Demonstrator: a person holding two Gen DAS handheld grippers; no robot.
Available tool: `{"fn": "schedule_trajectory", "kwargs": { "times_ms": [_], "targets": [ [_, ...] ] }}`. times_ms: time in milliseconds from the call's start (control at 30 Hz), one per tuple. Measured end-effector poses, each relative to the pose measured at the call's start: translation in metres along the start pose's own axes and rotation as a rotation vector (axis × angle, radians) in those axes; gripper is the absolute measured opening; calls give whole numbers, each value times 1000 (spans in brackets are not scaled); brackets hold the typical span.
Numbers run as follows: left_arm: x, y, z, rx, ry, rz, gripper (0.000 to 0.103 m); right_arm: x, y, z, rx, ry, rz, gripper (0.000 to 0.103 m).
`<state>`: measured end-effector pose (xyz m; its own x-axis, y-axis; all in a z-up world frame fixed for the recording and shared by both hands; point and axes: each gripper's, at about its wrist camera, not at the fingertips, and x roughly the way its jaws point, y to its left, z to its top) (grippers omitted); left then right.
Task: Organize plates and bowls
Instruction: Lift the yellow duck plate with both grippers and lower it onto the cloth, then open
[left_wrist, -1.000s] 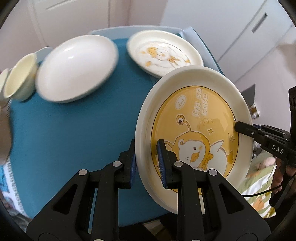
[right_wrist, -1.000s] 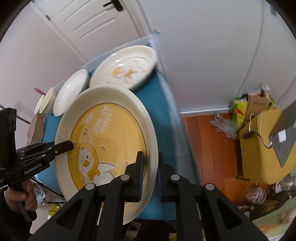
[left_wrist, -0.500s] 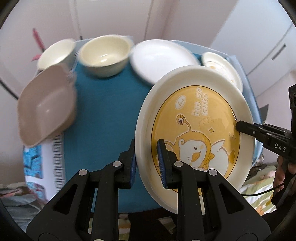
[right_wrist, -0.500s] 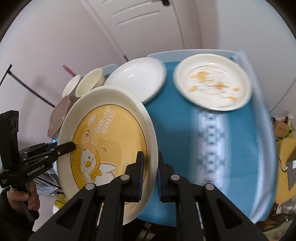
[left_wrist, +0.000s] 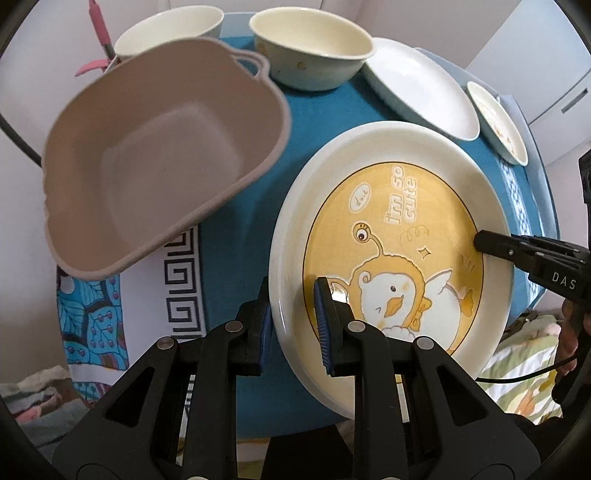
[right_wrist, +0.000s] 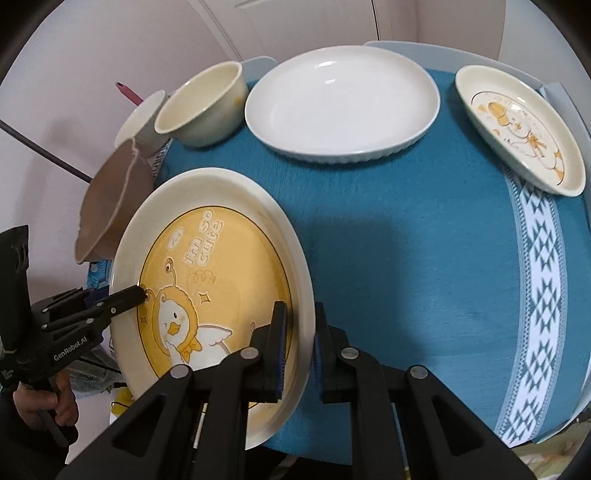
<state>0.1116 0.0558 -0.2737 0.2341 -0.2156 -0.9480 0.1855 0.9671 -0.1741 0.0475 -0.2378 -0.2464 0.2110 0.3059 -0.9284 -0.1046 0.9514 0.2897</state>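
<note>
Both grippers hold one large cream plate with a yellow duck picture (left_wrist: 391, 251), lifted over the near left part of the blue table. My left gripper (left_wrist: 291, 325) is shut on its left rim; my right gripper (right_wrist: 299, 343) is shut on its right rim. The plate (right_wrist: 207, 266) is tilted. A beige tub (left_wrist: 147, 158) sits just left of it. On the table stand two cream bowls (left_wrist: 314, 48) (left_wrist: 166, 33), a white plate (right_wrist: 340, 103) and a smaller duck plate (right_wrist: 524, 133).
The table wears a blue cloth (right_wrist: 406, 240) with a white patterned band at its right end (right_wrist: 543, 295) and a patterned cloth at its left end (left_wrist: 122, 306). A pink stick (left_wrist: 98, 22) stands behind the tub. White doors and walls lie beyond.
Both grippers have carried the duck plate leftward along the table. The tub and bowls have come close in the left view; the small duck plate has shifted to the far right.
</note>
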Motion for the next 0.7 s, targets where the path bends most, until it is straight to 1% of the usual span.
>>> {"fn": "schedule_trajectory", "kwargs": {
  "times_ms": [267,367,500,600,700],
  "targets": [
    [10,7,6,-2,-2,6,18,14,9,6,-23,10,-6,12],
    [8,5,6,8,-9,12,18,21,10,10,-26,14,-13,14],
    [10,-4,4,11,-26,20,18,27,7,13,-14,11,-9,15],
    [10,-8,-1,-6,-43,36,18,27,7,7,-14,4,-10,15],
    [7,-13,-4,5,-60,60,19,25,4,4,-10,1,-7,15]
  ]
}}
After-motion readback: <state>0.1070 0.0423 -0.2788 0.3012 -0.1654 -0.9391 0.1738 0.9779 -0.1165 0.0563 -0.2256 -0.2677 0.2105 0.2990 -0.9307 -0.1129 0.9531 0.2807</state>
